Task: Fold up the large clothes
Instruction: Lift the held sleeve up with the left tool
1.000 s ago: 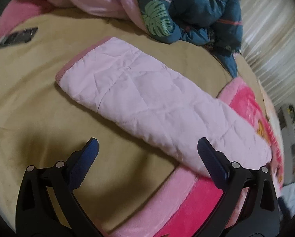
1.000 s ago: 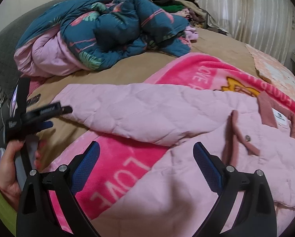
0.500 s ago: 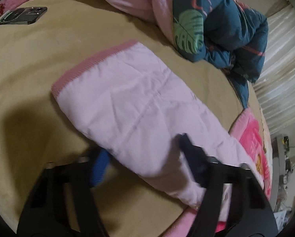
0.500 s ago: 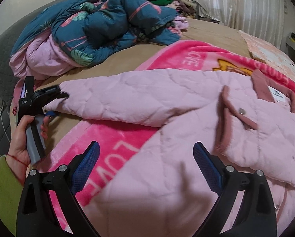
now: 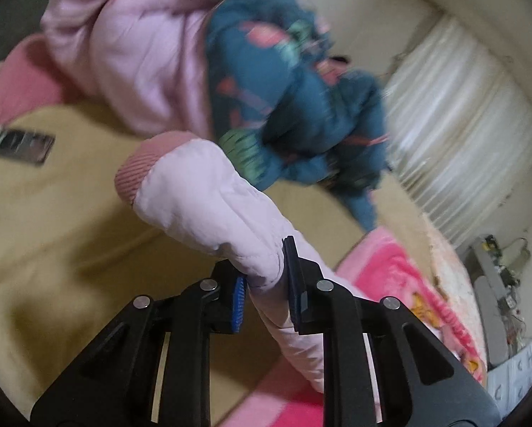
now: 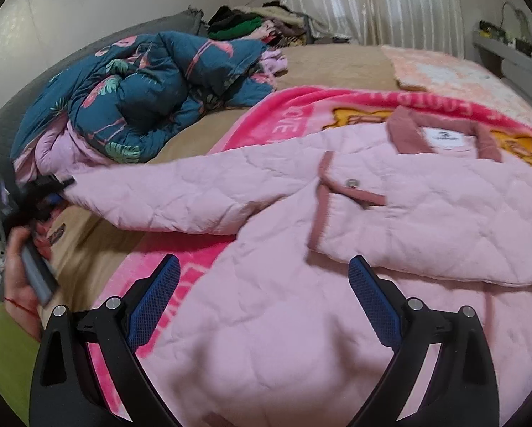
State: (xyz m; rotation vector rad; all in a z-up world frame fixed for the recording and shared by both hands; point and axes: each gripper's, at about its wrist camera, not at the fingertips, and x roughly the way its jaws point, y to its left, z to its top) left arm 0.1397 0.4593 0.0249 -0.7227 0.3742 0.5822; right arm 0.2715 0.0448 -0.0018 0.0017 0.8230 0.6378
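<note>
A pale pink quilted jacket (image 6: pixel 301 320) lies spread on the bed, with its darker pink collar (image 6: pixel 405 131) at the far right. Its long sleeve (image 6: pixel 166 195) stretches out to the left. My left gripper (image 5: pixel 266 267) is closing on that sleeve (image 5: pixel 209 199) just behind the ribbed cuff (image 5: pixel 141 167), and both pads press the fabric, which hangs lifted off the sheet. In the right wrist view the left gripper (image 6: pixel 64 181) shows at the sleeve's end, held by a hand (image 6: pixel 16 277). My right gripper (image 6: pixel 264 270) is open above the jacket's body, holding nothing.
A teal flamingo-print quilt (image 6: pixel 141 96) is heaped at the back left. A bright pink blanket (image 6: pixel 294 114) lies under the jacket on the tan sheet (image 5: pixel 52 220). A phone (image 5: pixel 16 142) rests on the sheet at left. Piled clothes (image 6: pixel 251 25) and curtains (image 6: pixel 373 0) are behind.
My left gripper went from wide open to closed on the sleeve near the cuff and lifted it off the sheet. My right gripper slid sideways over the jacket's body, staying open.
</note>
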